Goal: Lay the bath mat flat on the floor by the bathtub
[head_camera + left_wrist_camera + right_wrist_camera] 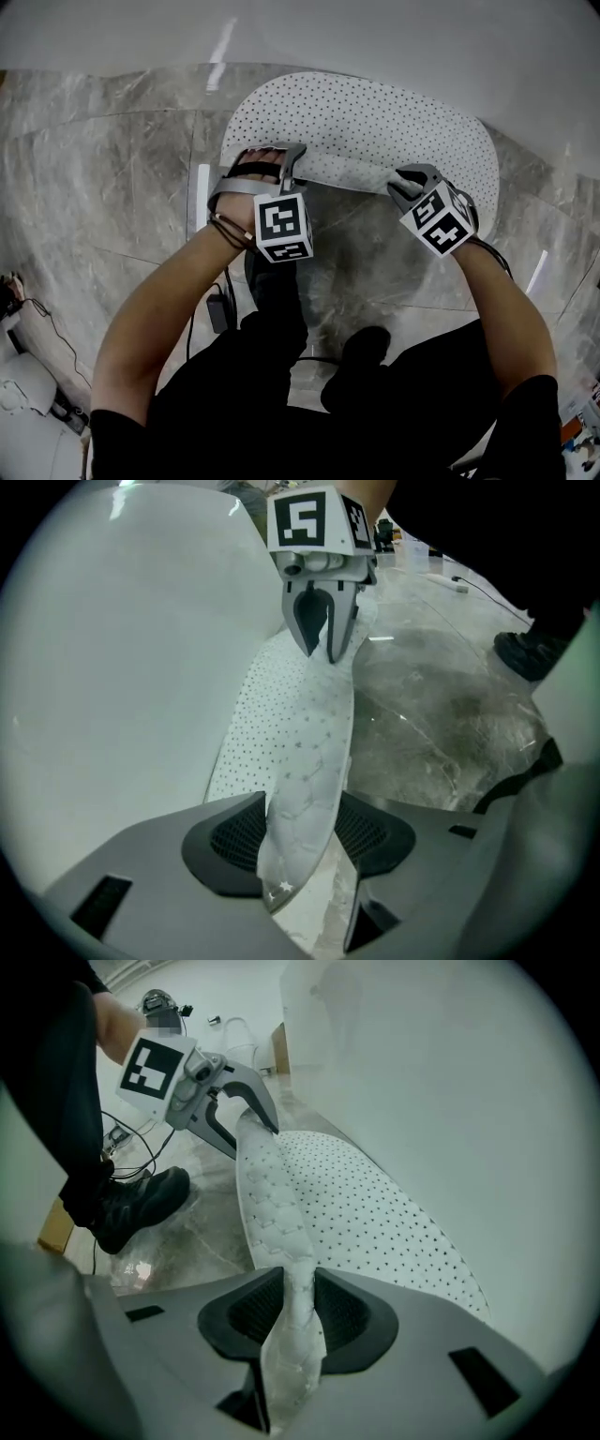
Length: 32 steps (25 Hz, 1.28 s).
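Grey veined marble floor tiles [112, 187] gleam with light streaks beside a smooth white bathtub side [394, 37].

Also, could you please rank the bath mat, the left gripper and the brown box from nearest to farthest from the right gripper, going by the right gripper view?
1. bath mat: its folded edge is pinched in the claw of the right gripper.
2. left gripper: upper left, gripping the far end of the same fold.
3. brown box: far back, top centre.
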Tool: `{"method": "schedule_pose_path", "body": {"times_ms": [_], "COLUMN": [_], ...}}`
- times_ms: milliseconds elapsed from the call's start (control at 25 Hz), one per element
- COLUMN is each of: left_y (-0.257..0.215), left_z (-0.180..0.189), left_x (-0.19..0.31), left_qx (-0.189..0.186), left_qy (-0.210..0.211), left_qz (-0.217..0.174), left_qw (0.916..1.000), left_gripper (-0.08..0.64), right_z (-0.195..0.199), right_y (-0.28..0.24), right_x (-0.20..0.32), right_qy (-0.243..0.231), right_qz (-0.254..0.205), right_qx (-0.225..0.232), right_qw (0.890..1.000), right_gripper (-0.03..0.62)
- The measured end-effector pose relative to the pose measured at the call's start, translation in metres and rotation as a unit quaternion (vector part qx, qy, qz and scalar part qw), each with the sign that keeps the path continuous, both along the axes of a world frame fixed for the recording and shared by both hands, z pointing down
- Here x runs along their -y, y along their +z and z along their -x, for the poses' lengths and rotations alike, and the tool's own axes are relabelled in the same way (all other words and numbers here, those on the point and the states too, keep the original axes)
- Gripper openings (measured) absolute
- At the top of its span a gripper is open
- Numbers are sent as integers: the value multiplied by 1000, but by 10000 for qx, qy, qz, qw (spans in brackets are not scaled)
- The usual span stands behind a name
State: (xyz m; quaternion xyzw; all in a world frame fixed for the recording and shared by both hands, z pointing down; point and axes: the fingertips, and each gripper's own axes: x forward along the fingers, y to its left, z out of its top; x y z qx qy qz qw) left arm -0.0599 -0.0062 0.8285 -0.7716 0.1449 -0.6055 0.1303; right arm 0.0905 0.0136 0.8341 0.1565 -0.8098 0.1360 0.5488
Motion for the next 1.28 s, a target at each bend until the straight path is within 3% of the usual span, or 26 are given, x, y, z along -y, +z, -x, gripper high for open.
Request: {"method": "schedule_pose_path", "body": {"times_ms": [200,280,400,480,600,720,840,920,1040,1280], "left_y": [3,1,-4,-6,-6,-3,-7,-12,-6,22], "left_z": [4,4,0,-2,1,11,17,16,17,28], "left_x": [-8,-9,-7,-10,-10,-5,1,1,-11,-57], "left_qx": [51,37,12,-16,37,119,22,-101,-122,206], "left_qy": [167,218,361,374,261,101,-74,-125,-9,608], "left_qz": [174,144,-134,-254,-328,-341,-310,-186,175,971], "left_qw": [9997,9997,9993,9990,9991,9993,9995,9997,9998,9932], "left_gripper": [71,72,187,216,216,204,118,45,26,25], "right_z": [5,5,0,-4,-8,-5,-6,-8,-5,13], "right_y": [0,1,1,1,4,10,12,11,13,15], "right_x": [-15,-18,-8,1,8,4,1,2,-6,-60], "right_qy": [-219,-345,-371,-197,88,62,6,39,-71,-1190], "right_qz": [257,206,-185,-326,-250,-154,-123,-63,221,954], "right_qx": [95,38,-169,-217,-159,-155,-176,-167,-106,184], "right_qw": [9994,9992,9990,9990,9995,9997,9998,9998,9997,9881], "right_gripper": [124,124,121,118,118,118,118,118,118,127]}}
